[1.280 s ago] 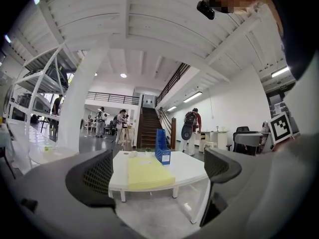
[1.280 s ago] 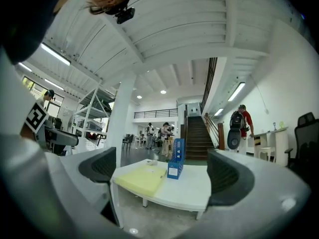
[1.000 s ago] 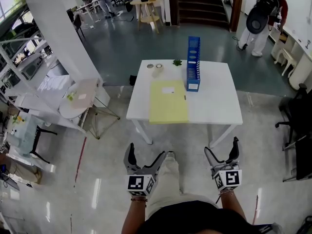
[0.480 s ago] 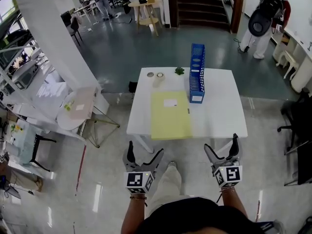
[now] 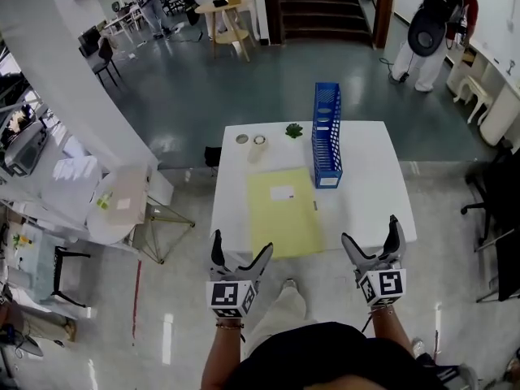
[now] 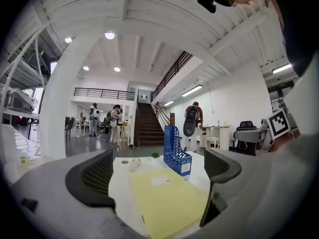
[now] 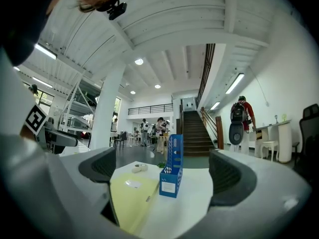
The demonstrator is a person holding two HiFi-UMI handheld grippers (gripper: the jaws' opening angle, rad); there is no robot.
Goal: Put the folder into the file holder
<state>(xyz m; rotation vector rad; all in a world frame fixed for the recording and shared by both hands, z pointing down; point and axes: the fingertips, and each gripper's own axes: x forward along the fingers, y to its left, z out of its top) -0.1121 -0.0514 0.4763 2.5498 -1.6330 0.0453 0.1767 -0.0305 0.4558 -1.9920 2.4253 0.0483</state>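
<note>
Your left gripper (image 5: 241, 247) and right gripper (image 5: 371, 234) hover at the near edge of the white table (image 5: 370, 193), fingers spread wide with nothing between them. The flat pale-yellow folder (image 5: 282, 212) lies on the table, just left of the upright blue plastic file holder (image 5: 327, 136).

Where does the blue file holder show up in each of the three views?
Head view: file holder upright, upper centre, on the table's far half.
Left gripper view: file holder just right of centre.
Right gripper view: file holder centre, low.
Shared landmark: yellow folder flat at its left.
</note>
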